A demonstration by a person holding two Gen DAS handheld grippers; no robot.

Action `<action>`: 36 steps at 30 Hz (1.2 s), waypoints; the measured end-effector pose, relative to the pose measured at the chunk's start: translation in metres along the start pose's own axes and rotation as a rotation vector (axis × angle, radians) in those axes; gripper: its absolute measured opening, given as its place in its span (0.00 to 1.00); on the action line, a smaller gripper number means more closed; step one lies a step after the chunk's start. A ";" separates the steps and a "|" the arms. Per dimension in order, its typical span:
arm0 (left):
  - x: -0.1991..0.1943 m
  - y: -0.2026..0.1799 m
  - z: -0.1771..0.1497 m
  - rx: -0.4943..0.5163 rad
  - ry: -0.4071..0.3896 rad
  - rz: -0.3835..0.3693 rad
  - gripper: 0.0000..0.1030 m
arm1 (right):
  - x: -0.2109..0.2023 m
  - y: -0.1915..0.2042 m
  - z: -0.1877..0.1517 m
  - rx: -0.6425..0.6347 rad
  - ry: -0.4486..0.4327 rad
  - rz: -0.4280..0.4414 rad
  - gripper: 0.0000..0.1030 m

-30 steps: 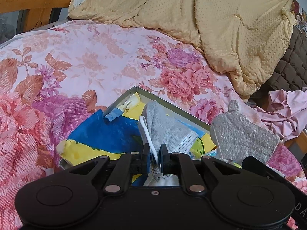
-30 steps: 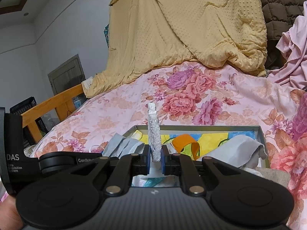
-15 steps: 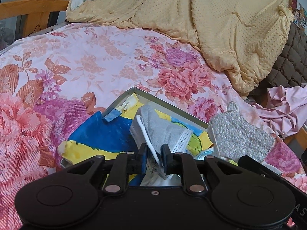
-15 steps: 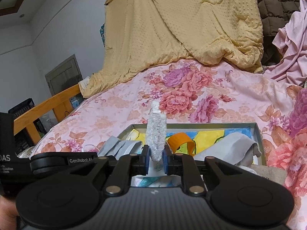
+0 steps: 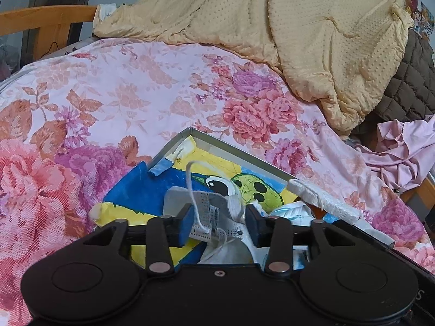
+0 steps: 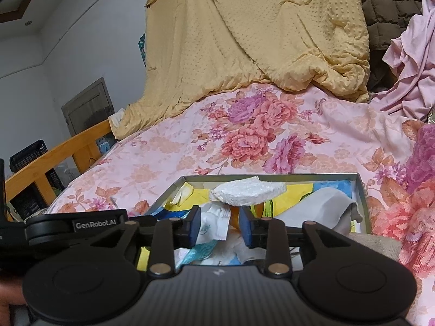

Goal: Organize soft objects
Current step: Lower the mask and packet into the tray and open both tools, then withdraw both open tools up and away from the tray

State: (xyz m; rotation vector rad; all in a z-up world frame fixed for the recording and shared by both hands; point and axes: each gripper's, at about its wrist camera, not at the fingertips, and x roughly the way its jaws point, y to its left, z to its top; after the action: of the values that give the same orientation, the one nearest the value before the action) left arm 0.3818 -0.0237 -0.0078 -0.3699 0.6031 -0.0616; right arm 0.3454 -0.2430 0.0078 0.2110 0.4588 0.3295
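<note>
A shallow grey tray (image 5: 239, 153) (image 6: 361, 190) with a yellow, blue and green cartoon lining lies on the floral bedspread. My left gripper (image 5: 219, 224) is open over it, with a grey face mask (image 5: 206, 206) and its white ear loop lying loose between the fingers. My right gripper (image 6: 220, 225) is open and empty. A white foam pad (image 6: 248, 194) (image 5: 323, 199) lies flat in the tray just beyond it, over an orange piece. A grey cloth (image 6: 320, 209) and white and blue wrappers (image 6: 214, 225) also lie in the tray.
A yellow dotted quilt (image 5: 299, 27) (image 6: 258, 40) is heaped at the back of the bed. A pink garment (image 5: 407, 146) (image 6: 413, 62) and a brown quilted cover (image 5: 407, 81) lie at the right. A wooden bed rail (image 6: 54, 157) and black crates (image 6: 24, 160) stand at the left.
Both grippers have opened. The left let go of the face mask, which dropped into the tray. The right let go of the foam pad, which fell from upright to flat.
</note>
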 end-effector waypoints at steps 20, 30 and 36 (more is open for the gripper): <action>-0.056 -0.009 0.003 0.072 -0.088 0.041 0.89 | -0.034 -0.001 0.011 -0.009 -0.053 -0.034 0.71; -0.093 -0.008 -0.009 0.090 -0.130 0.045 0.98 | -0.067 -0.003 0.009 -0.020 -0.081 -0.068 0.90; -0.117 -0.009 -0.022 0.100 -0.143 0.034 0.99 | -0.095 0.001 0.001 -0.019 -0.100 -0.096 0.97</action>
State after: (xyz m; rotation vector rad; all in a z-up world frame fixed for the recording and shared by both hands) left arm 0.2738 -0.0198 0.0422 -0.2649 0.4633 -0.0325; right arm 0.2658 -0.2762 0.0469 0.1856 0.3652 0.2282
